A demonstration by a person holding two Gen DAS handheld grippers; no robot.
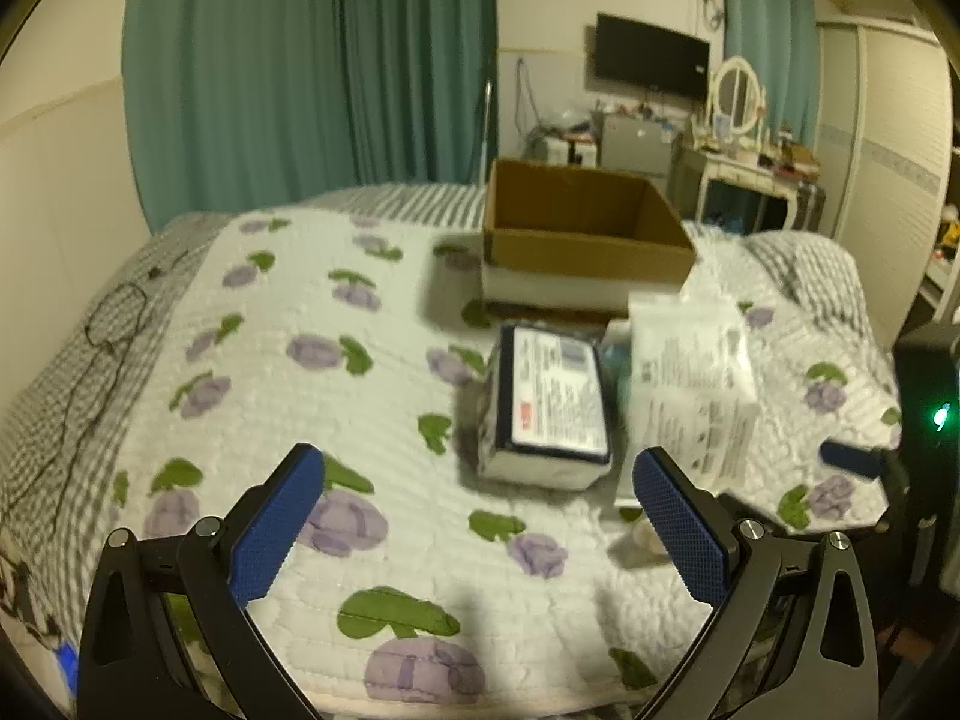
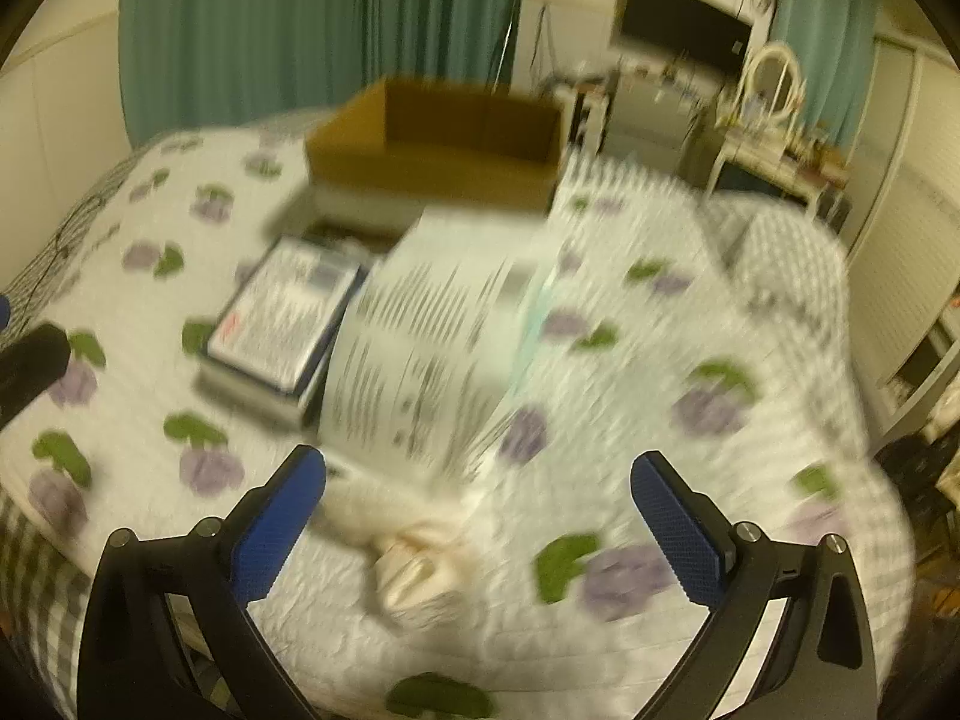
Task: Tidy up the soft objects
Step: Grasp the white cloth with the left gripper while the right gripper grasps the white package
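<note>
Nearest the cameras, the left hand-held gripper (image 1: 478, 483) and the right hand-held gripper (image 2: 478, 483) are both spread wide, and neither is pinching anything. Both hang over a bed covered by a white quilt (image 1: 288, 312) printed with purple flowers.

Just ahead of the right hand-held gripper lies a small cream-coloured soft bundle (image 2: 414, 570), too blurred to identify. The right wrist view is heavily smeared, so a grab made at this pace could well miss the bundle or catch a fold of quilt with it.

Beyond it is a clear plastic packet (image 1: 690, 384) with a printed sheet inside, one edge apparently raised off the bed. Touching its left side sits a wrapped dark-blue pack (image 1: 549, 402) with a white label. These slick, limp wrappers would probably sag or slip from a narrow pinch, and pulling one may drag its neighbour, since they lie so close together.

As for writing, the label carries dense lines of small text and a red mark at its lower left corner, and the packet's sheet shows rows of print, but none of it can be read.

Farther back, an open cardboard box (image 1: 576, 228) stands on the bed, seemingly the destination. Nothing shows inside it from here. It sits on soft bedding, so a heavy drop against its wall could tip or shift it.
</note>
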